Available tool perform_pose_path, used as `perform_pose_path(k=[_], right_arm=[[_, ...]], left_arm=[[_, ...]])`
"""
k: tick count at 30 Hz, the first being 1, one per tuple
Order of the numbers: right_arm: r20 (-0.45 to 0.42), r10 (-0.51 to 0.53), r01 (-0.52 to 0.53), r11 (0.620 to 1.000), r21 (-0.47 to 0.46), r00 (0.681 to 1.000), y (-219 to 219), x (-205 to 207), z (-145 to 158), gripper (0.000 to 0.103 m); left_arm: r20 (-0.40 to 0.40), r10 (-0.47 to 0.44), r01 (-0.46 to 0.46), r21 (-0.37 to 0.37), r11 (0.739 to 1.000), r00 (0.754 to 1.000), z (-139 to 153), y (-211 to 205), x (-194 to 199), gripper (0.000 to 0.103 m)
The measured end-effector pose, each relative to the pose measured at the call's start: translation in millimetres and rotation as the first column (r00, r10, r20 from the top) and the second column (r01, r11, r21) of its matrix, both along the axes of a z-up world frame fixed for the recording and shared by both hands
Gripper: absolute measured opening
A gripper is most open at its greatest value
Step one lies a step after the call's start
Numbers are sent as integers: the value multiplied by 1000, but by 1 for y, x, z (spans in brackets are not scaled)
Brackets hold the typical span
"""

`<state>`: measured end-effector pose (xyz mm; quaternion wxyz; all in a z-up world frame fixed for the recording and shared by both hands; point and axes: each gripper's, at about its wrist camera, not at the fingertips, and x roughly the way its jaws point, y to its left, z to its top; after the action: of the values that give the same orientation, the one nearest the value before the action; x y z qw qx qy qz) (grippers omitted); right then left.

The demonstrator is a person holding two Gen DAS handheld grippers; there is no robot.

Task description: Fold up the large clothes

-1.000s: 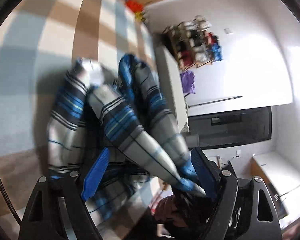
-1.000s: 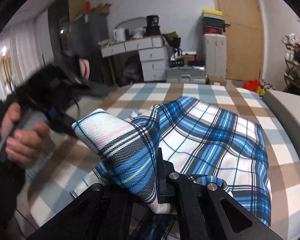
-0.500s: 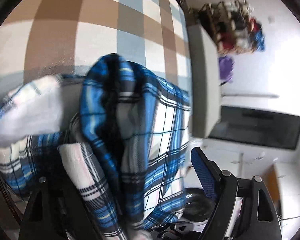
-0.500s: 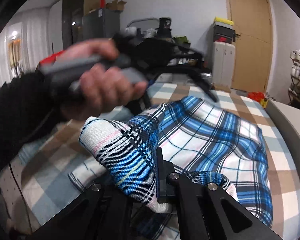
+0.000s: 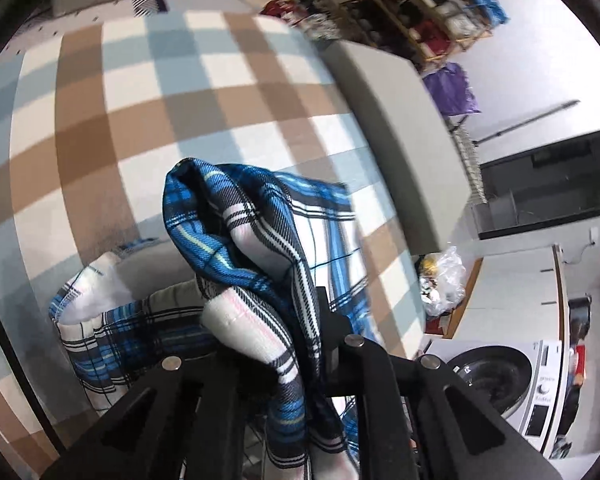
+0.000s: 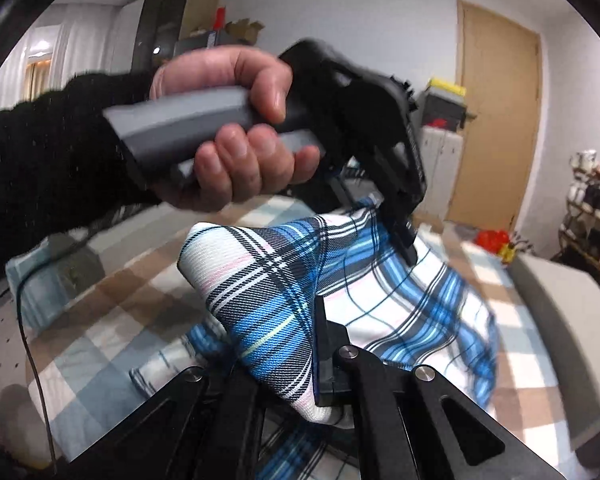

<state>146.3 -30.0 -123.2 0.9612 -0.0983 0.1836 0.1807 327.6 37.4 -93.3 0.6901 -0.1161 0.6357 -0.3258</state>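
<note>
The garment (image 6: 400, 300) lies on the checked cover (image 5: 148, 92), a fold of it raised between the fingers of the right gripper (image 6: 300, 344). The left gripper (image 6: 400, 236) hangs above and beyond, its tip touching the cloth, a hand (image 6: 236, 128) round its handle. The grey ledge (image 6: 572, 312) runs along the right; the door (image 6: 496, 128) stands behind (shoe rack (image 6: 596, 200) further right)

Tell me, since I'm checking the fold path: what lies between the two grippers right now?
A stretch of the plaid shirt, seen in the right wrist view, runs from the right gripper up to the left gripper.
</note>
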Motion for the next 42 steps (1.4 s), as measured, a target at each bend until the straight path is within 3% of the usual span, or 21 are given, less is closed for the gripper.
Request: perform_pose_path(k=[6,9,13,20,26,31,34,37,42], right_arm=[[86,17,-13,999,-49,996,19,-23,29,2],[92,63,-57,996,-73,994,40,-22,29,2],[44,126,-121,987,-108,991,78,-9,13,2],[-93,222,-229,970,-80,971,138,14,-17,2],[-284,291,-320,946,-57,913,170,26,-52,3],[-489,296,-332,943,14,820,173,44,-80,5],[-502,304,-343,939,14,810,168,44,-79,7],[-507,313,-356,934,13,803,165,40,-75,9],[-571,360,-346,928,139,738,154,42,-84,18]], left_arm=[[71,-33,35,-27,999,997,17,-1,0,6],[97,-33,35,-12,999,995,14,16,-6,6],[75,14,-16,21,1000,997,-3,51,-6,6],[53,122,-126,88,988,991,-27,117,-15,6],[19,179,-180,152,972,984,-65,156,-33,7],[13,229,-229,129,965,973,-82,175,-46,16],[33,259,-261,134,956,965,-82,182,-48,31],[75,283,-292,172,941,956,-68,186,-52,31],[186,310,-347,221,911,932,-40,191,-71,32]])
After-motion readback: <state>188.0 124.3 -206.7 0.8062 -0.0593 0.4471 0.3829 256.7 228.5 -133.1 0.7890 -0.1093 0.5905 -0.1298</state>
